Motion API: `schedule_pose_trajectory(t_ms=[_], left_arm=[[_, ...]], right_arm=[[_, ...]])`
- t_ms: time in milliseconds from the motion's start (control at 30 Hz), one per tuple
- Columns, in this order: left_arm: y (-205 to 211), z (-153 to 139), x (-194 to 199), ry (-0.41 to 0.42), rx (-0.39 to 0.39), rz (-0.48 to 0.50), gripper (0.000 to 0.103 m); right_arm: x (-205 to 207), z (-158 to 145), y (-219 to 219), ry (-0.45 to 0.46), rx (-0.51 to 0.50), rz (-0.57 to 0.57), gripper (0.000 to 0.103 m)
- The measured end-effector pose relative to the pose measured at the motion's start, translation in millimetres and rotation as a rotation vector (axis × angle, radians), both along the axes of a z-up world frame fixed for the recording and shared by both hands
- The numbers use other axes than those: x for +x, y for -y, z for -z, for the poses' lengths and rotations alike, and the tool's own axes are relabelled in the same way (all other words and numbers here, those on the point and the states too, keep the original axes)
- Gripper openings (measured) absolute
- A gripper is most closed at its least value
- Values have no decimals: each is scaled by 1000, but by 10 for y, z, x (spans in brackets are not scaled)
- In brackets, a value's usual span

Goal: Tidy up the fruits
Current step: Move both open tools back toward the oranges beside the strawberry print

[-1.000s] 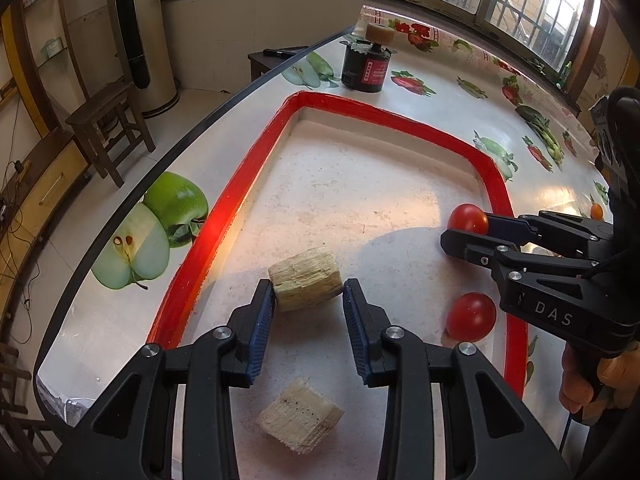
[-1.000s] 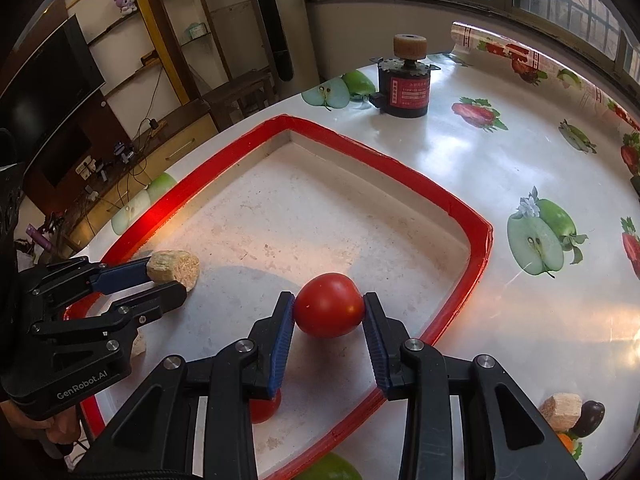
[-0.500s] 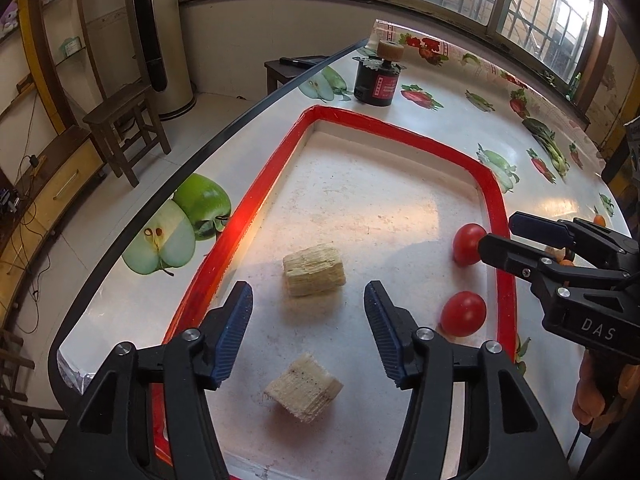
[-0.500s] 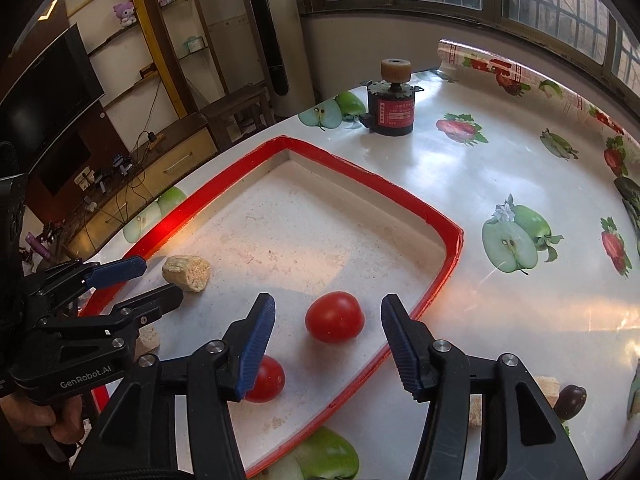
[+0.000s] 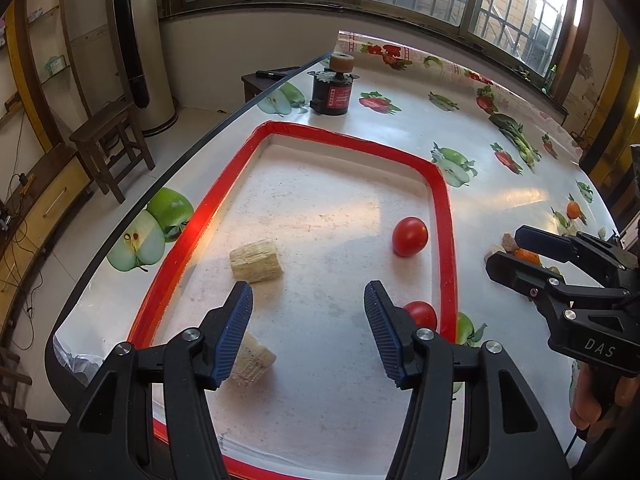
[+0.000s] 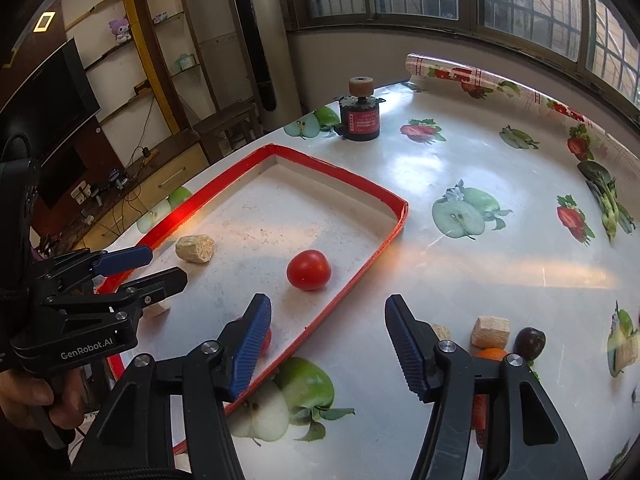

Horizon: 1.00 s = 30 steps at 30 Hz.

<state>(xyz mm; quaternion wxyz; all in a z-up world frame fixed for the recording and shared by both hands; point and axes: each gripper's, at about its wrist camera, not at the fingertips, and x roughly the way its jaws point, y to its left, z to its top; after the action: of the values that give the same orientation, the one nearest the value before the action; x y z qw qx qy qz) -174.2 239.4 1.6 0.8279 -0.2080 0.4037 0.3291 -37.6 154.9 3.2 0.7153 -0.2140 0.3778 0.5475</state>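
Note:
A red-rimmed tray (image 5: pixel 440 184) holds two tomatoes and two pale fibrous chunks. My left gripper (image 5: pixel 306 296) hangs open above the tray's near end with nothing between its fingers. One chunk (image 5: pixel 256 261) lies just beyond it, and the other chunk (image 5: pixel 252 360) is half hidden by its left finger. My right gripper (image 6: pixel 328 306) hovers over the tray's right rim (image 6: pixel 384 240), its jaws opening and empty. One tomato (image 6: pixel 309 270) rests ahead of it, and the second tomato (image 6: pixel 267 338) peeks from behind its left finger.
On the fruit-print tablecloth right of the tray lie a pale cube (image 6: pixel 490 330), an orange (image 6: pixel 490 354) and a dark plum (image 6: pixel 529 342). A black cylinder with a tan cap (image 5: pixel 334 92) stands beyond the tray. The table edge (image 5: pixel 132 232) runs close along the tray's left side.
The left gripper opened and let go of the chunk, and the right gripper opened and let go of the tomato. Both drew back and up, the right one drifting toward the tray's right rim.

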Motion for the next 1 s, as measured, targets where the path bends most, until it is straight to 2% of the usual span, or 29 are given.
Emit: schedule_pose_trajectory(t_ms=[1000], left_arm=[[781,-29,635,-5,-5,196,57]], right_arm=[[752,66,1384,-11,-8,257,64]])
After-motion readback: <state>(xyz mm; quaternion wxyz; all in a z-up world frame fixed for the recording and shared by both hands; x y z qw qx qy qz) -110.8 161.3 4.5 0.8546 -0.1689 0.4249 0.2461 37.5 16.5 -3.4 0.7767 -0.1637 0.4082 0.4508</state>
